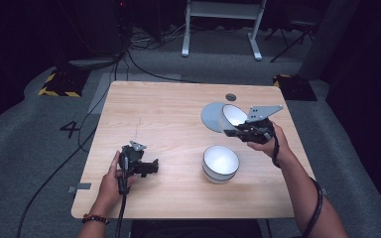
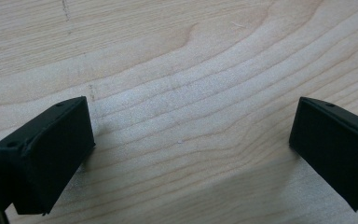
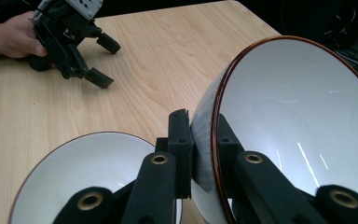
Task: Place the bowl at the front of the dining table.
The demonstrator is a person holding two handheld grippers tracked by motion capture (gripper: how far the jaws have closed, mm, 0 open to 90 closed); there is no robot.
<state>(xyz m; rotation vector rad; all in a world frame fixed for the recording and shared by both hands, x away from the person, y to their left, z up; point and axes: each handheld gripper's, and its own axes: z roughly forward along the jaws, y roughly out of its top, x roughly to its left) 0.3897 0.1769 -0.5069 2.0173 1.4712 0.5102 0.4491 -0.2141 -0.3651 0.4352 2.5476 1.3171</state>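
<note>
Right gripper (image 3: pixel 200 154) jaws cut off at bottom edge; they cover the pinched stretch of the tilted white brown-rimmed ceramic bowl (image 3: pixel 293 121). Second white bowl (image 3: pixel 98 177) beside the jaws, lower half cropped. Left gripper (image 2: pixel 186 154) jaws cropped.

A dim room: grey carpet (image 1: pixel 25 134), black cables (image 1: pixel 87 119), a white frame (image 1: pixel 223 20).

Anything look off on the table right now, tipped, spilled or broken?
Nothing spilled or broken. The only thing askew is the held bowl, tipped on its side because the right gripper pinches its rim. The second bowl sits upright, empty.
</note>
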